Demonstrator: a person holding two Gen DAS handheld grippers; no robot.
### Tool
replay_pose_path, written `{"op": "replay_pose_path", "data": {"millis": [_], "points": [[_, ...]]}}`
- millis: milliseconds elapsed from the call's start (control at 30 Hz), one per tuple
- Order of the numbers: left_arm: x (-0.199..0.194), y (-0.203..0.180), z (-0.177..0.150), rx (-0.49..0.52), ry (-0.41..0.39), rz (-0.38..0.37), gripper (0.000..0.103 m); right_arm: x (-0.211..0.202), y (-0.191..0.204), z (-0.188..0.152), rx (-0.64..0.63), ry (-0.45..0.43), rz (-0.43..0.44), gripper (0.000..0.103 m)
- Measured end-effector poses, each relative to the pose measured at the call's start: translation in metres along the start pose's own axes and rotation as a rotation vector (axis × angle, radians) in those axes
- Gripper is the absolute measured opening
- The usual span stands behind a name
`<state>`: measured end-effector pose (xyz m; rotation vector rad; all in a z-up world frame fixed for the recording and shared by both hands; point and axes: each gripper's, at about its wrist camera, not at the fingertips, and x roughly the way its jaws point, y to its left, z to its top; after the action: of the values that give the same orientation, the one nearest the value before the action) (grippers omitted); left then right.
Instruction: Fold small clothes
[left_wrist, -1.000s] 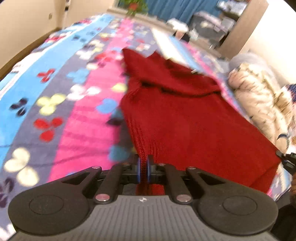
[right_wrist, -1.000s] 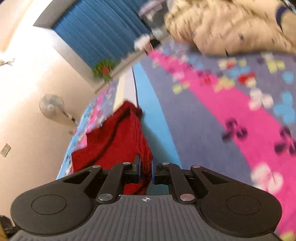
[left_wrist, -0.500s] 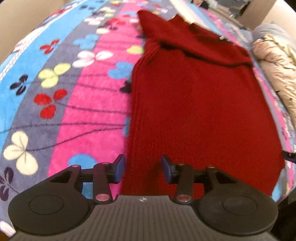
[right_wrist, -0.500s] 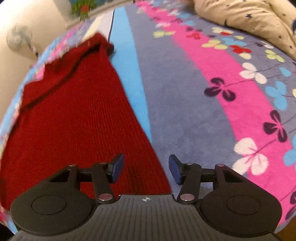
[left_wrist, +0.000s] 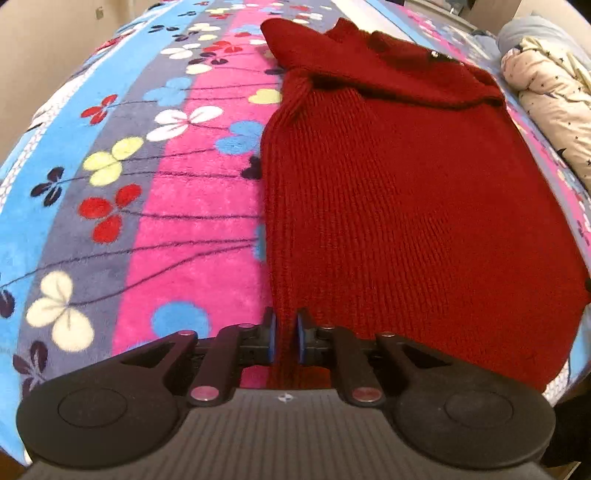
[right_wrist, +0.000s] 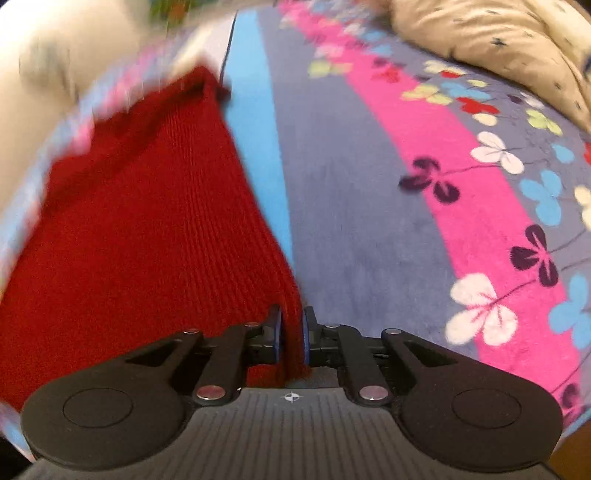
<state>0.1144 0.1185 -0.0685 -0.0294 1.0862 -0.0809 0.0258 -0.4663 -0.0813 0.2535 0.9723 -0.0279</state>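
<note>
Red knit sweater (left_wrist: 399, 206) lies flat on the flowered blanket (left_wrist: 122, 177), hem toward me, collar end bunched at 12 o'clock. My left gripper (left_wrist: 284, 339) sits at 6 o'clock in its view, fingers drawn narrow and pinching the sweater's near left hem corner. My right gripper (right_wrist: 293, 338), also at 6 o'clock, fingers likewise narrow, nips the right hem corner; sweater (right_wrist: 147, 236) spreads toward 10 o'clock there, upper part blurred. Blanket stripes run off to 1 o'clock. Beige star-print quilt (left_wrist: 554, 96) heaped at 2 o'clock, beside the sweater.
</note>
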Motion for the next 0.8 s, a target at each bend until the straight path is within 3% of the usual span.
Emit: {"op": "replay_pose_path", "data": {"millis": [33, 67, 100, 133, 200, 300, 367, 400, 467, 567, 700, 800], "points": [[-0.005, -0.003, 0.001, 0.010, -0.040, 0.018, 0.015, 0.005, 0.005, -0.001, -0.030, 0.011, -0.060, 0.017], [-0.013, -0.007, 0.002, 0.029, -0.096, 0.035, 0.024, 0.003, 0.007, -0.002, -0.035, -0.007, -0.077, 0.023], [-0.021, -0.012, 0.002, 0.050, -0.153, 0.037, 0.040, -0.003, 0.008, -0.002, -0.031, -0.051, -0.074, 0.024], [-0.028, -0.016, 0.001, 0.068, -0.200, 0.027, 0.048, -0.012, 0.008, 0.000, -0.023, -0.112, -0.064, 0.024], [-0.030, -0.023, 0.002, 0.090, -0.224, -0.018, 0.054, -0.024, 0.010, 0.000, -0.014, -0.201, -0.024, 0.036], [-0.011, -0.033, 0.002, 0.115, -0.114, -0.076, 0.056, -0.020, 0.018, 0.000, -0.027, -0.170, 0.048, 0.051], [0.012, -0.042, -0.003, 0.169, 0.028, -0.040, 0.060, 0.003, 0.026, -0.002, -0.066, -0.034, 0.040, 0.052], [0.019, -0.047, -0.007, 0.207, 0.057, -0.005, 0.061, 0.015, 0.031, -0.006, -0.095, 0.041, -0.002, 0.052], [0.014, -0.058, -0.009, 0.270, -0.002, 0.026, 0.068, 0.017, 0.043, -0.005, -0.148, 0.034, -0.052, 0.052], [-0.001, -0.061, -0.011, 0.293, -0.107, 0.011, 0.079, 0.001, 0.063, 0.001, -0.211, -0.070, -0.102, 0.052], [-0.015, -0.071, -0.010, 0.307, -0.246, 0.037, 0.085, -0.015, 0.090, 0.009, -0.253, -0.225, -0.065, 0.052], [-0.029, -0.084, -0.015, 0.327, -0.412, 0.057, 0.086, -0.012, 0.105, 0.018, -0.254, -0.263, -0.037, 0.052]]}}
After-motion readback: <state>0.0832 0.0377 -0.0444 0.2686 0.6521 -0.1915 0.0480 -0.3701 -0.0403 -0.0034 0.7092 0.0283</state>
